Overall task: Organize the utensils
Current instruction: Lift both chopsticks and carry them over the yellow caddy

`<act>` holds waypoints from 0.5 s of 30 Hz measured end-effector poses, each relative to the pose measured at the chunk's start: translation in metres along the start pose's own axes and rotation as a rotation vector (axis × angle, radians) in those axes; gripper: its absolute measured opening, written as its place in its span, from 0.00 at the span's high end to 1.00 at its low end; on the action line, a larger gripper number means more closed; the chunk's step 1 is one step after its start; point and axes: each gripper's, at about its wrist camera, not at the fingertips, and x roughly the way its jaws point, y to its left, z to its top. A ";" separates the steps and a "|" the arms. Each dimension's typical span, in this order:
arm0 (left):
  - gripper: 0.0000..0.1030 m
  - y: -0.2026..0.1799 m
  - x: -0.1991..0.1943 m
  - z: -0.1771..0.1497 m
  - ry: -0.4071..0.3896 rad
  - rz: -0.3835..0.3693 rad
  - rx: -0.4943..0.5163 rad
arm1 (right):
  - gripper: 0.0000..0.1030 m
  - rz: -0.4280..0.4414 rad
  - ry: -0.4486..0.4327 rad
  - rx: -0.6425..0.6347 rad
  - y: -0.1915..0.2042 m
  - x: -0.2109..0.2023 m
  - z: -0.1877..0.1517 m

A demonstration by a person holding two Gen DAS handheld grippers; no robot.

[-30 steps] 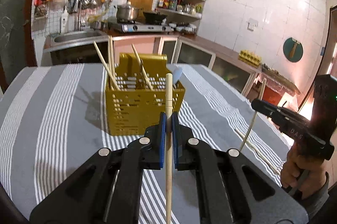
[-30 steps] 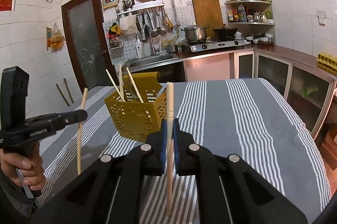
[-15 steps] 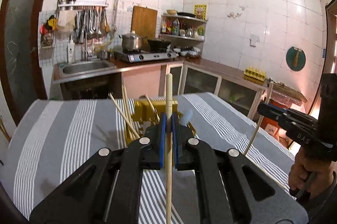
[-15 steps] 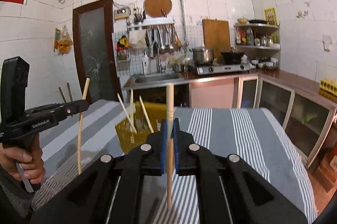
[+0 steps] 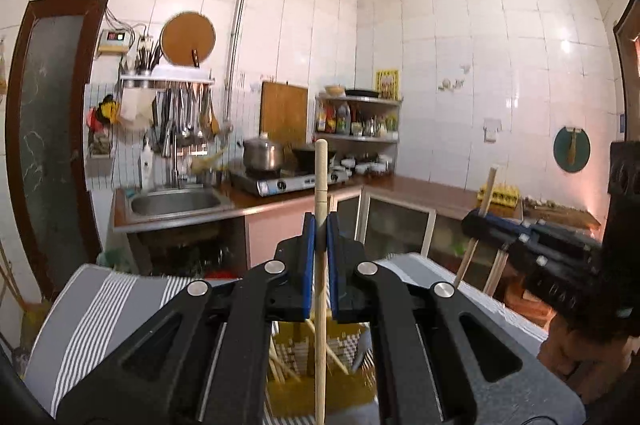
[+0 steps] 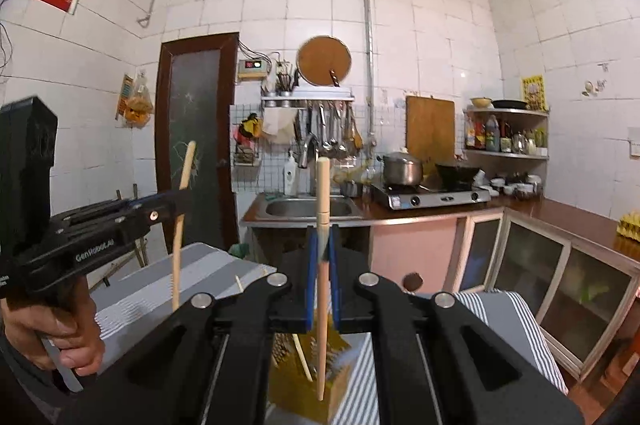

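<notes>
Both our grippers have risen above the yellow perforated plastic utensil basket. Our left gripper pinches an upright pale wooden chopstick; our right gripper pinches another wooden chopstick.

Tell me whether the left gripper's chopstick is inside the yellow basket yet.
Cannot tell. The chopstick, clamped upright in the left gripper, hangs over the yellow basket; its tip runs off-frame.

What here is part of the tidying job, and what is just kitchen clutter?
Part of the job:
- left gripper, shut on one chopstick
- right gripper, shut on another chopstick
- yellow utensil basket

Just about:
- pot on the stove
- sink
- hanging ladles
</notes>
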 end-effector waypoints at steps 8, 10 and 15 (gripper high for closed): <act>0.96 0.021 0.023 0.004 -0.083 -0.016 -0.064 | 0.94 0.010 -0.032 -0.033 0.006 0.030 0.009; 0.96 0.022 0.032 0.000 -0.102 -0.001 -0.057 | 0.94 0.016 -0.029 -0.030 0.006 0.036 0.006; 0.96 0.029 0.059 -0.014 -0.071 0.030 -0.060 | 0.94 0.016 -0.015 -0.014 -0.001 0.053 -0.004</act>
